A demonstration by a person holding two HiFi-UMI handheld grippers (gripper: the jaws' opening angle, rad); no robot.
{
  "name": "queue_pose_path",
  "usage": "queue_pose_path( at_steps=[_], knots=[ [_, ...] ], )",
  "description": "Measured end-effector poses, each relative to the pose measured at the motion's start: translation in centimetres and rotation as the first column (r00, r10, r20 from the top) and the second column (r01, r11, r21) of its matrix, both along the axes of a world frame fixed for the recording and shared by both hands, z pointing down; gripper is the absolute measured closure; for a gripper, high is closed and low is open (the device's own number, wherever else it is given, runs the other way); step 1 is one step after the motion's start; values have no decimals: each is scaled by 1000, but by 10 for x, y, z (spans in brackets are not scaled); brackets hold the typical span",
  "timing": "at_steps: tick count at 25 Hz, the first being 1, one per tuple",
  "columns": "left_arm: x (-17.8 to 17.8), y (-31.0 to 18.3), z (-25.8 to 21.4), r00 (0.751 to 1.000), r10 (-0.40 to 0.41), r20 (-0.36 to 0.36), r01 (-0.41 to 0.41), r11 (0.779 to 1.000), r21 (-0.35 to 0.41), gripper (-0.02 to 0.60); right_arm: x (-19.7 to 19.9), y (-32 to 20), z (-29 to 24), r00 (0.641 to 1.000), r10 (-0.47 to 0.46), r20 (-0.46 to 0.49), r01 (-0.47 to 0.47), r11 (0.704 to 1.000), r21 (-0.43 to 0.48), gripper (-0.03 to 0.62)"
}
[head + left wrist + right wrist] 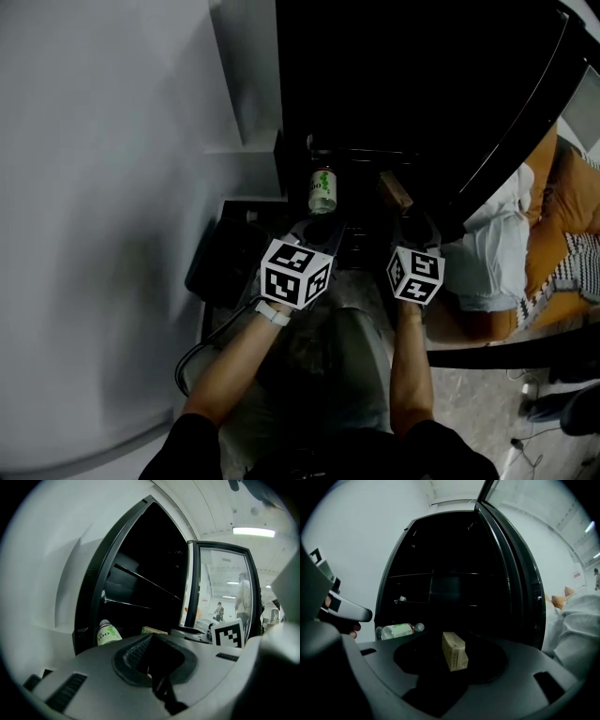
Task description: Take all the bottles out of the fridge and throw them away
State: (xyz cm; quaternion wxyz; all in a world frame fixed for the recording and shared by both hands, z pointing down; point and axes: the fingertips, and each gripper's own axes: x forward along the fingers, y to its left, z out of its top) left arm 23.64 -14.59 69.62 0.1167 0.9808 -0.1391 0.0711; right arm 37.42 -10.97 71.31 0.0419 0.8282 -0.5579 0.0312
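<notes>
Clear cylindrical plastic bottle, tan cardboard box; left claw and right claw both spread.

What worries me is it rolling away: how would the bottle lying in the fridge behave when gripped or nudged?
The bottle lies on its side, so a sideways nudge would probably roll it. It looks like clear thin plastic, likely light and a little squashy when squeezed; how full it is I cannot tell. Its round smooth body may slip.
</notes>
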Motion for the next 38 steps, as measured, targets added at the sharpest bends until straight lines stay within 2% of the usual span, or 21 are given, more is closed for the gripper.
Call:
queue_pose_path(
  at_steps=[3, 6, 16, 25, 27, 28, 38],
  knots=[
    [11, 5, 1, 1000, 25, 5, -25, 1000, 7, 581, 14, -9, 14, 1000, 12, 18, -11, 999, -40, 340],
    [19, 8, 3, 999, 37, 5, -37, 999, 15, 581, 23, -19, 31, 997, 2, 76, 4, 997, -71, 322],
    [30, -2, 15, 999, 19, 26, -19, 999, 27, 581, 34, -34, 55, 994, 0, 111, 13, 993, -115, 322],
    [29, -4, 11, 1000, 12, 26, -13, 999, 48, 581, 33, -41, 58, 996, -8, 91, 22, 989, -149, 324],
    [26, -5, 11, 1000, 6, 25, -7, 999, 46, 581, 32, -42, 60, 996, -9, 90, 23, 988, -154, 343],
    [25, -6, 12, 1000, 3, 25, -4, 999, 44, 581, 31, -42, 61, 996, -8, 87, 21, 988, -151, 379],
    [14, -18, 7, 1000, -27, 8, 27, 999, 36, 581, 18, -45, 59, 995, -51, 90, 63, 989, -135, 393]
  ],
)
